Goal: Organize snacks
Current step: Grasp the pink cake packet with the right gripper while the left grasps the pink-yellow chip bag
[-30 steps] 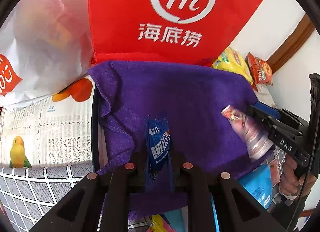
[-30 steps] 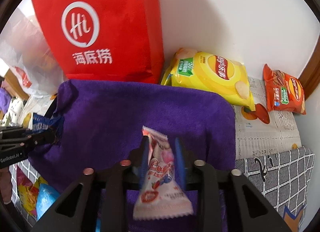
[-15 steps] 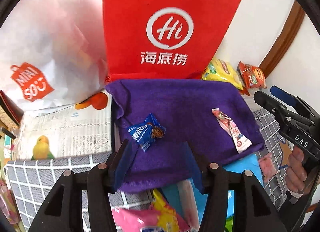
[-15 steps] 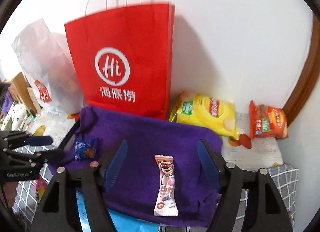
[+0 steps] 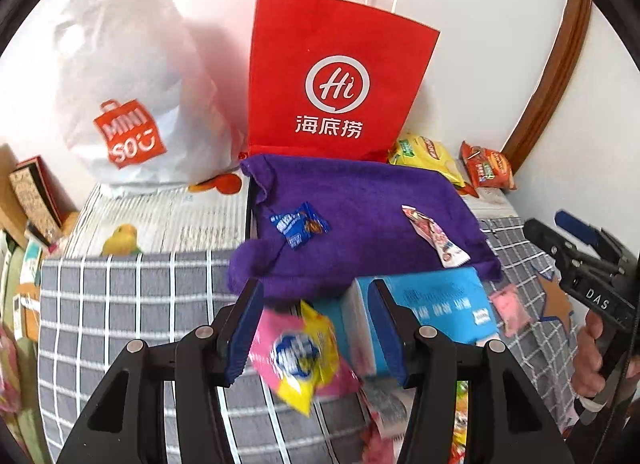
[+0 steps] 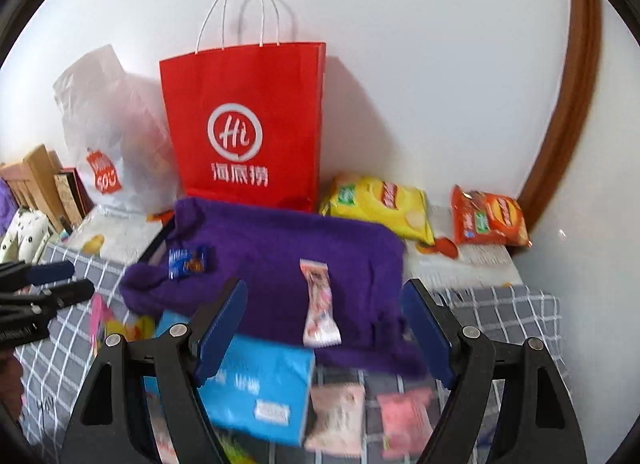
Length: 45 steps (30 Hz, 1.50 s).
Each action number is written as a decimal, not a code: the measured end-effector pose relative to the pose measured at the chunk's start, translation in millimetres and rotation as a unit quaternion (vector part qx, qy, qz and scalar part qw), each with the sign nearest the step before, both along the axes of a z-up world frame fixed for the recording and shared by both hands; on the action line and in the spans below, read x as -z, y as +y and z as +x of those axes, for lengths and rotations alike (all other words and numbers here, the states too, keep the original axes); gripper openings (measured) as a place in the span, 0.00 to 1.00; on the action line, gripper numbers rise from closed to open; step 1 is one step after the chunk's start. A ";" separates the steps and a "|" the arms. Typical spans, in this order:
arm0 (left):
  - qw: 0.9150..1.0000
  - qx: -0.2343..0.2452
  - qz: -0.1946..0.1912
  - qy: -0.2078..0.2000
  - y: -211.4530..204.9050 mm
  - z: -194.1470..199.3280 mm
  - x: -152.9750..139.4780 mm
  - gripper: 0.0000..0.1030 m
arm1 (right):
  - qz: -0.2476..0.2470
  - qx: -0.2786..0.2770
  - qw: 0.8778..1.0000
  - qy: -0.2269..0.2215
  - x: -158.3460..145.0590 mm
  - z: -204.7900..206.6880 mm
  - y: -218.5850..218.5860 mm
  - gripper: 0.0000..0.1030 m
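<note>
A purple towel (image 5: 360, 192) (image 6: 280, 240) lies in front of a red paper bag (image 5: 332, 92). On its left part rests a small blue cookie packet (image 5: 299, 225) (image 6: 187, 260). A pink-and-white candy packet (image 5: 434, 236) (image 6: 320, 304) lies on its right part. My left gripper (image 5: 314, 292) hangs open above the towel's near edge with nothing gripped. My right gripper (image 6: 324, 284) is also pulled back over the near edge, its jaws opening wide and holding nothing. Both packets lie free on the cloth.
A blue box (image 5: 440, 304) (image 6: 256, 384), a pink-and-yellow snack bag (image 5: 304, 352) and small pink packets (image 6: 404, 420) lie on the grey checked cloth (image 5: 120, 296) near me. Yellow chips (image 6: 380, 204) and orange chips (image 6: 488, 220) sit by the wall. A white plastic bag (image 5: 128, 112) stands left.
Both grippers let go of their packets, the blue one at left and the pink one at right, opened, then drew back and up from the towel.
</note>
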State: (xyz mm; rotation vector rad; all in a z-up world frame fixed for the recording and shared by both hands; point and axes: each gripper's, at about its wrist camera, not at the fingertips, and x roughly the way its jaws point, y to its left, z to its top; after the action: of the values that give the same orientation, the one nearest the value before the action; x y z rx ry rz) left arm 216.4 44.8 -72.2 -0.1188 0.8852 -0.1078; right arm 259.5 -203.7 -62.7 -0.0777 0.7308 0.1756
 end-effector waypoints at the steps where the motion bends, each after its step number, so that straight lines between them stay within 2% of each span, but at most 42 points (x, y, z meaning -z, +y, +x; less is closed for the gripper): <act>1: 1.000 -0.001 0.001 -0.001 -0.2 -6.2 -0.5 0.50 | -0.001 0.009 1.000 0.000 0.1 -8.8 -4.5 0.77; 3: 1.000 0.004 0.005 0.001 -1.3 -18.5 -1.2 0.50 | 0.006 0.032 0.999 0.000 0.4 -23.2 -14.1 0.77; 13: 1.000 0.014 -0.001 -0.012 -5.8 -74.4 -11.0 0.50 | 0.049 0.053 0.997 0.011 4.0 -79.0 -45.1 0.77; 17: 1.000 0.020 -0.011 -0.014 -3.8 -90.5 -12.5 0.50 | 0.081 0.061 0.995 0.005 4.5 -98.4 -58.6 0.77; 23: 1.000 -0.005 -0.013 -0.013 6.5 -103.7 -6.0 0.50 | 0.077 0.071 0.994 -0.028 6.9 -119.4 -65.6 0.77; 27: 1.000 -0.016 -0.022 -0.009 14.8 -107.6 2.6 0.50 | 0.039 0.075 0.996 -0.031 12.3 -123.4 -67.7 0.77; 31: 0.999 -0.016 -0.033 0.002 18.3 -105.8 13.7 0.50 | 0.065 0.062 0.996 -0.001 22.8 -118.4 -78.3 0.74; 33: 0.999 -0.021 -0.029 0.009 18.4 -102.8 19.4 0.50 | 0.066 0.066 0.996 0.011 30.8 -112.7 -82.0 0.70; 35: 0.999 -0.022 -0.027 0.016 18.3 -99.1 24.3 0.50 | 0.059 0.070 0.996 0.021 41.8 -106.2 -84.2 0.59; 37: 0.999 -0.023 -0.025 0.019 18.9 -95.8 28.3 0.50 | 0.054 0.073 0.995 0.032 52.9 -98.8 -86.2 0.55; 45: 0.998 -0.048 -0.015 0.039 28.5 -81.6 44.6 0.50 | 0.015 0.047 0.996 0.078 99.1 -56.2 -81.9 0.55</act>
State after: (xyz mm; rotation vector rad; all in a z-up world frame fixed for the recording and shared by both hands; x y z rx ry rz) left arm 134.8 73.3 -116.7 -0.1953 0.9535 -0.0270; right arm 203.3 -285.6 -161.8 0.0000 0.8849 0.1036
